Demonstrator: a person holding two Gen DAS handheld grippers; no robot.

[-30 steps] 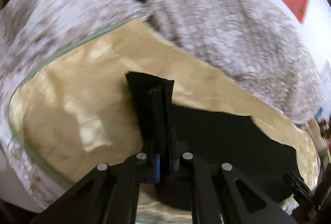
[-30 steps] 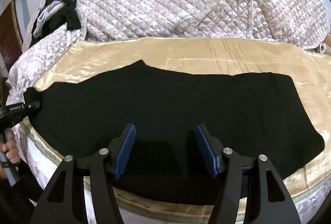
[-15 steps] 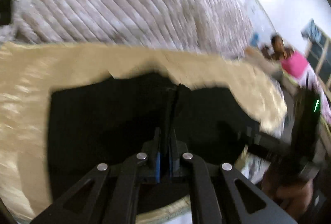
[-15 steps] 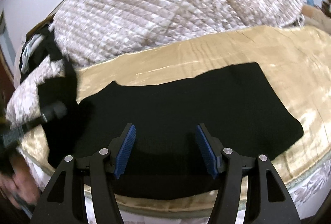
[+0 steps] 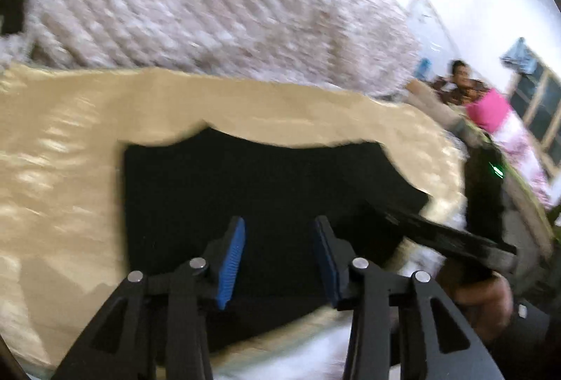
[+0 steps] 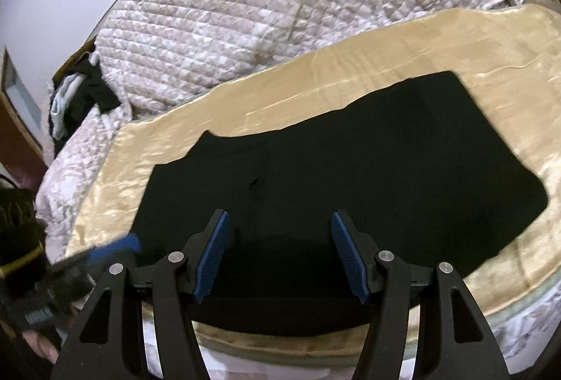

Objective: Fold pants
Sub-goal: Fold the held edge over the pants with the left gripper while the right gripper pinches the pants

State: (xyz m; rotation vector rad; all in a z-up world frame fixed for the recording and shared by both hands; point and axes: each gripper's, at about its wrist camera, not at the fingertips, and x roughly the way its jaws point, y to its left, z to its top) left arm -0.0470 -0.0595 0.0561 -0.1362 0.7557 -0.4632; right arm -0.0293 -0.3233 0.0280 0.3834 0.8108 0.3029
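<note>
While both grippers, left gripper [image 5: 278, 252] just opening, right gripper [image 6: 280, 252], gape empty, one pants [image 6: 350, 169] seemingly lies folded.

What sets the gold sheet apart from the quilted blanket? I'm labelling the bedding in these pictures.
The gold sheet is smooth, shiny satin; the quilted blanket is matte, pale and stitched in diamonds. The gold sheet lies flat under the black pants; the quilted blanket is bunched up behind it and does not touch the pants. Both are bedding on the same bed.
</note>
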